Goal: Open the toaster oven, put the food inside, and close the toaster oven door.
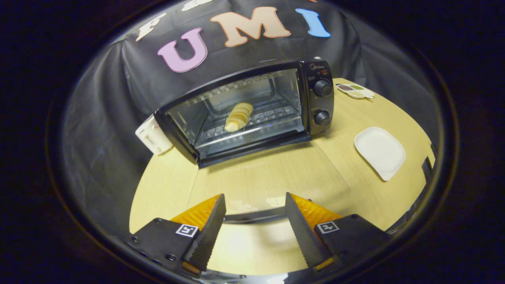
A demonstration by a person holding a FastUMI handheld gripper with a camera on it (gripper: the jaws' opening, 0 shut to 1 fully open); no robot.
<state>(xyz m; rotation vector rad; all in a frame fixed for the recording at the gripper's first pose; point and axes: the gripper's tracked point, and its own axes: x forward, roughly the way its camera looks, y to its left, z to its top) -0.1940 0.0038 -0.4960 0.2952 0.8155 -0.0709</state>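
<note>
The black toaster oven [252,110] stands on the wooden table [165,189] beyond the fingers, with two knobs [322,102] on its right side. Its glass door [268,181] is folded down flat toward me, and the door's dark handle bar [254,216] runs across the gap between my fingers. A pale yellow ridged piece of food [238,116] lies on the wire rack inside the oven. My gripper [255,213] is open, fingers wide apart over the door's near edge, pressing on nothing.
A white plate [379,152] with nothing on it lies on the table to the right of the oven. A small divided dish [355,90] sits behind the oven's right side. A white box [153,136] stands against the oven's left side.
</note>
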